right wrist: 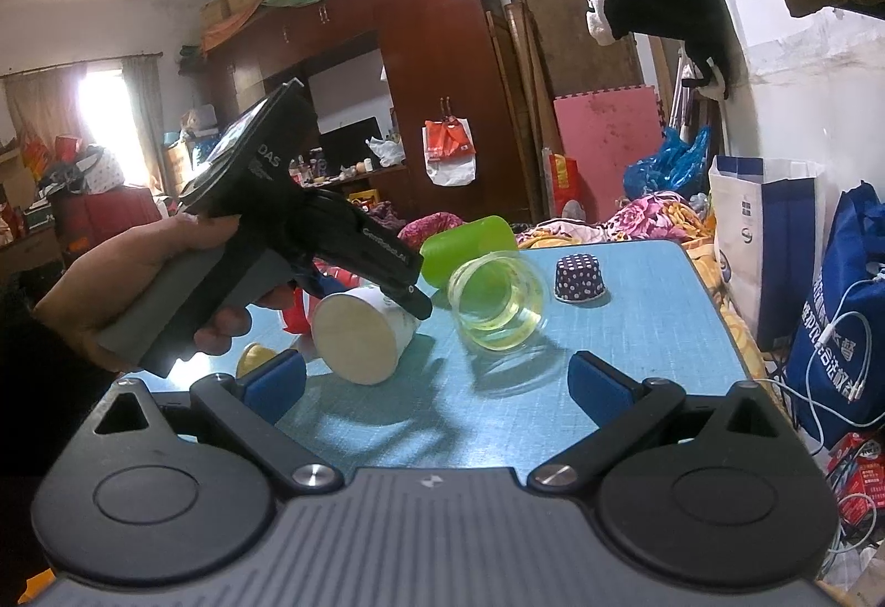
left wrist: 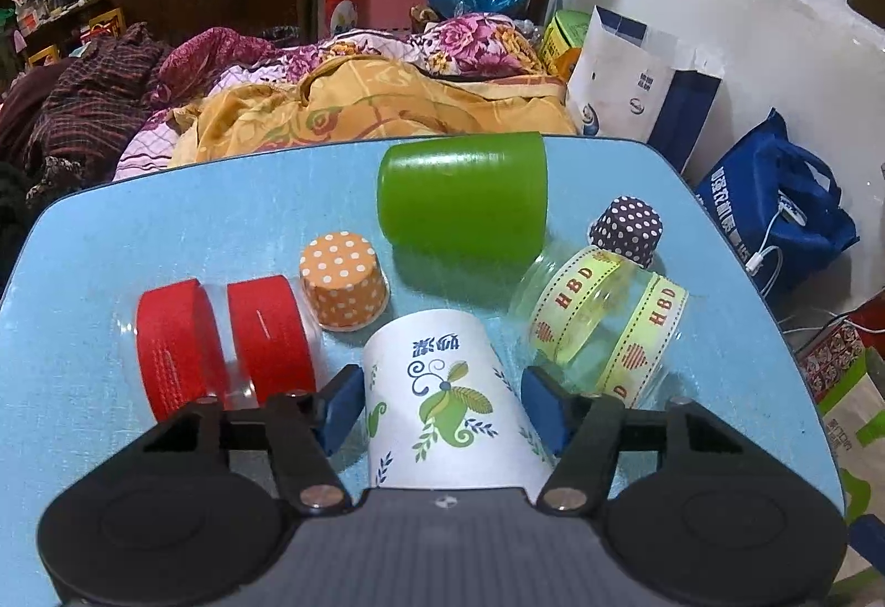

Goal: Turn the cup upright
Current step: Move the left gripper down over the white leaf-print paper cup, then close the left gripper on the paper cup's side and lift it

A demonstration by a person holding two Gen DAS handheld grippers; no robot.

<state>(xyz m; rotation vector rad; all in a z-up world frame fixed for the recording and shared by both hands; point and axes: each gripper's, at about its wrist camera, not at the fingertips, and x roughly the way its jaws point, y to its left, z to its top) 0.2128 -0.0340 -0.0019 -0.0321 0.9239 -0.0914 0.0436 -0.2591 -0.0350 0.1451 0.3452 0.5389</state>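
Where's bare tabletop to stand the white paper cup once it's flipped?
Free: the near strip of the blue table between the right tool and the clear HBD cup; also the far-left corner behind the red-banded cups. Crowded: mid-table, where the white paper cup in the left tool sits among the orange, green and dark dotted cups.

Plain green cup [left wrist: 463, 193], orange white-dotted cup [left wrist: 343, 279], white leaf-printed cup [left wrist: 448, 397], light blue table [left wrist: 166, 231]

The left wrist view looks steeply down, close over the light-blue laminate table [left wrist: 138, 242]; the right wrist view sits lower and farther back, sharing that table [right wrist: 652, 286].
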